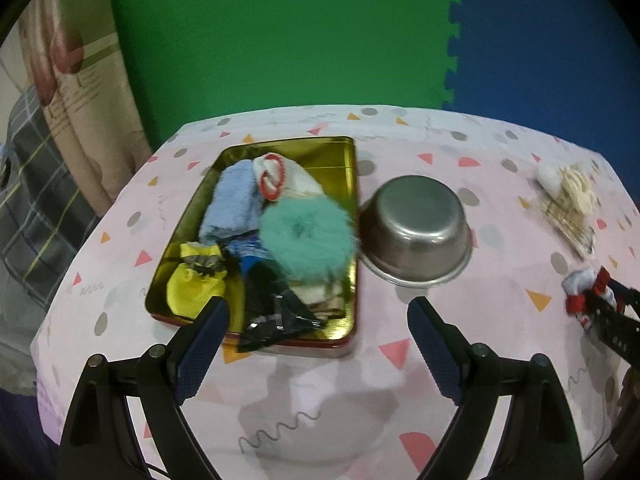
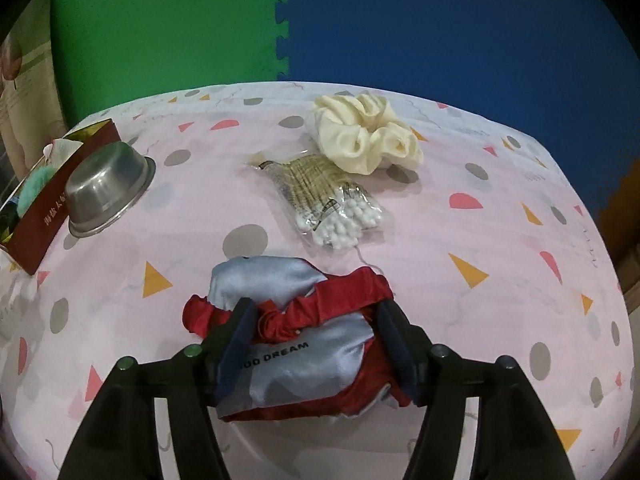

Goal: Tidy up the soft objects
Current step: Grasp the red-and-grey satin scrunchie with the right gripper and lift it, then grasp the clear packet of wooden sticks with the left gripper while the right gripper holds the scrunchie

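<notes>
A gold tin tray (image 1: 344,152) on the table holds a blue towel (image 1: 232,204), a white cloth with a red ring (image 1: 276,176), a teal fluffy ball (image 1: 306,236), a yellow pouch (image 1: 192,284) and a black packet (image 1: 276,312). My left gripper (image 1: 318,320) is open and empty, above the tray's near edge. My right gripper (image 2: 314,320) is closed around a silver and red satin sleep mask (image 2: 280,304) lying on the tablecloth; it also shows in the left wrist view (image 1: 580,292). A cream scrunchie (image 2: 366,136) lies further back.
An upturned steel bowl (image 1: 416,228) stands right of the tray, also in the right wrist view (image 2: 106,192). A clear bag of cotton swabs (image 2: 324,200) lies between the mask and the scrunchie. The red tray side (image 2: 44,216) is at left. Green and blue foam mats stand behind.
</notes>
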`<control>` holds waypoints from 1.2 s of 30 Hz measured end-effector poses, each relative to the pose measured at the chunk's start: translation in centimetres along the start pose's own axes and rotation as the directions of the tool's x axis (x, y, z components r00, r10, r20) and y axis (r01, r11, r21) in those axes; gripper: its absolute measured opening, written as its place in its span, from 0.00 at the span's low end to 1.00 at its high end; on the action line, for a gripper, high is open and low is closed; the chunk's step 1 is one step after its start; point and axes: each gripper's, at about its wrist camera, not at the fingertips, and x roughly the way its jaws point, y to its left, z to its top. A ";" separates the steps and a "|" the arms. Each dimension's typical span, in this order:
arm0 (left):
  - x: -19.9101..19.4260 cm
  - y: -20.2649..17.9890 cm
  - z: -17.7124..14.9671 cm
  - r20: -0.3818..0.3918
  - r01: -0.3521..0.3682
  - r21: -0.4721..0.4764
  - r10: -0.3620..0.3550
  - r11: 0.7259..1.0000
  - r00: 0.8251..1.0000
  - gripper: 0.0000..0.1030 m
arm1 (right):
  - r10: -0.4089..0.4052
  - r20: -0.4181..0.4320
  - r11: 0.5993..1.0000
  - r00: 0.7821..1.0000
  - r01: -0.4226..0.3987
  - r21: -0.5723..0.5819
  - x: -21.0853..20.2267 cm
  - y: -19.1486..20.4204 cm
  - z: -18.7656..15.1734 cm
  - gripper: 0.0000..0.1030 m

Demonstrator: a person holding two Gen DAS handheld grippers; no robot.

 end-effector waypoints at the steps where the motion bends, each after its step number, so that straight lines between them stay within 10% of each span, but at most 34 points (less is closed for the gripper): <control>1: 0.0 -0.4 0.0 0.001 0.003 0.011 -0.003 1.000 1.000 0.86 | 0.006 -0.001 1.000 1.000 -0.006 0.005 0.1 -0.1 0.0 0.63; 9: 0.1 -3.0 0.0 -0.010 0.021 0.072 -0.020 0.997 1.000 0.86 | -0.005 0.006 1.000 1.000 0.006 -0.026 -0.1 0.4 -0.2 0.59; 17: 0.3 -6.3 0.6 -0.041 0.083 0.104 -0.080 0.991 0.996 0.86 | 0.016 0.039 0.998 0.999 -0.014 -0.055 -0.8 0.7 -0.6 0.30; 36: 0.2 -15.9 1.8 -0.146 0.303 0.216 -0.276 0.928 0.950 0.86 | -0.191 0.036 0.977 0.981 0.186 0.100 -1.0 -10.6 -0.7 0.28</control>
